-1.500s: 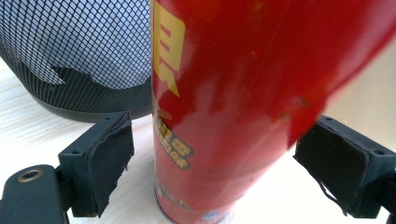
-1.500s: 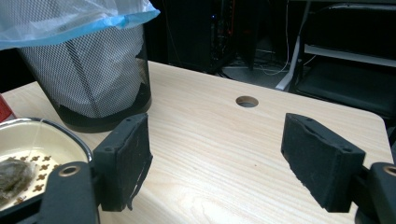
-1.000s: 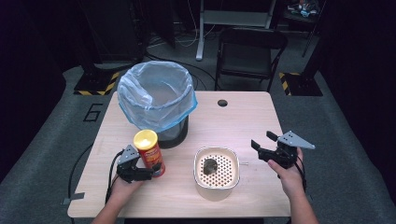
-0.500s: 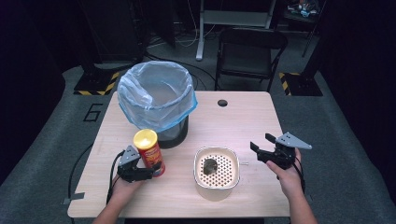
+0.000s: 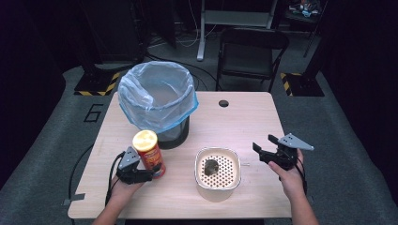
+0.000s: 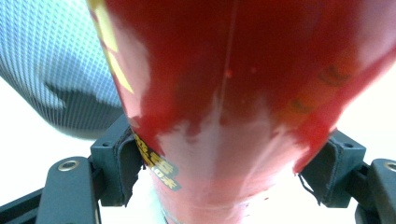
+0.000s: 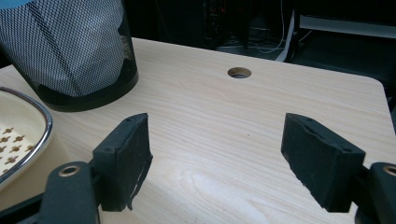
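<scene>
A red chip can (image 5: 149, 152) with a yellow lid stands upright on the wooden table (image 5: 244, 117), in front of the bin. My left gripper (image 5: 141, 172) is shut on its lower part; in the left gripper view the can (image 6: 233, 93) sits between both pads (image 6: 125, 163). My right gripper (image 5: 264, 146) is open over the table's right side, nothing between its jaws; its pads (image 7: 128, 156) hover above bare wood in the right gripper view. A cream perforated bowl (image 5: 218, 171) with a dark lump inside sits between the two grippers.
A black mesh bin (image 5: 157, 101) lined with a blue bag stands at the table's back left, also seen as the bin (image 7: 70, 51) in the right gripper view. A cable hole (image 5: 223, 103) marks the back of the table. A black chair (image 5: 248, 54) stands behind.
The right gripper has drifted slightly down and toward the table. The left gripper and the can have stayed still.
</scene>
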The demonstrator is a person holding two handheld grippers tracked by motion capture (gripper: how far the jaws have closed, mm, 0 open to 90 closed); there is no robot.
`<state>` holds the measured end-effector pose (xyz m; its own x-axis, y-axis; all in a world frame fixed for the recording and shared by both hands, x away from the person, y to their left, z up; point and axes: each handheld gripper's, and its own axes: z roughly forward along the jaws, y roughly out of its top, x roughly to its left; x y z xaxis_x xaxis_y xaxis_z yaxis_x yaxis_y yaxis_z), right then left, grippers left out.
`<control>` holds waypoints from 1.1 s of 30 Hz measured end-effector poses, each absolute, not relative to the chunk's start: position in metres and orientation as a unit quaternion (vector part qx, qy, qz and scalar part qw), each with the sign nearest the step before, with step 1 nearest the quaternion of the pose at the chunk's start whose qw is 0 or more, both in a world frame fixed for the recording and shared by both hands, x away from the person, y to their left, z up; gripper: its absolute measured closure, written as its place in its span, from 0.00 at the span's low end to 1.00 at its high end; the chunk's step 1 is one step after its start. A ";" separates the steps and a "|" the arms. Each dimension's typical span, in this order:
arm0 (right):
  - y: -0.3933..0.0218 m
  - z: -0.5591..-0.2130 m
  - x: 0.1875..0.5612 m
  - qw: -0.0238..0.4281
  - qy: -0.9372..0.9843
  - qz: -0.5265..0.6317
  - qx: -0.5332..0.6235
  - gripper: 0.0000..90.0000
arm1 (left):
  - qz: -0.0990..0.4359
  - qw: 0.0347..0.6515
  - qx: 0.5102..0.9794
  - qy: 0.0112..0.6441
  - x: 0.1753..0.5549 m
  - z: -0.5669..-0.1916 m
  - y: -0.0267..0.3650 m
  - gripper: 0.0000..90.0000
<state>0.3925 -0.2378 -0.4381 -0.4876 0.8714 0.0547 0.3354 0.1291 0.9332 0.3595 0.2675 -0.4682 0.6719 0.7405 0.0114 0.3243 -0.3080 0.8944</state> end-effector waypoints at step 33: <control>-0.235 -0.445 0.394 0.261 0.710 0.491 0.432 0.26 | 0.189 0.459 0.801 0.334 0.340 -0.366 0.257 0.27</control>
<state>0.3943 -0.2348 -0.4454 -0.4907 0.8697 0.0532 0.3569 0.1449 0.9228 0.3397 0.2573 -0.3658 0.7055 0.7087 -0.0034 0.3610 -0.3552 0.8623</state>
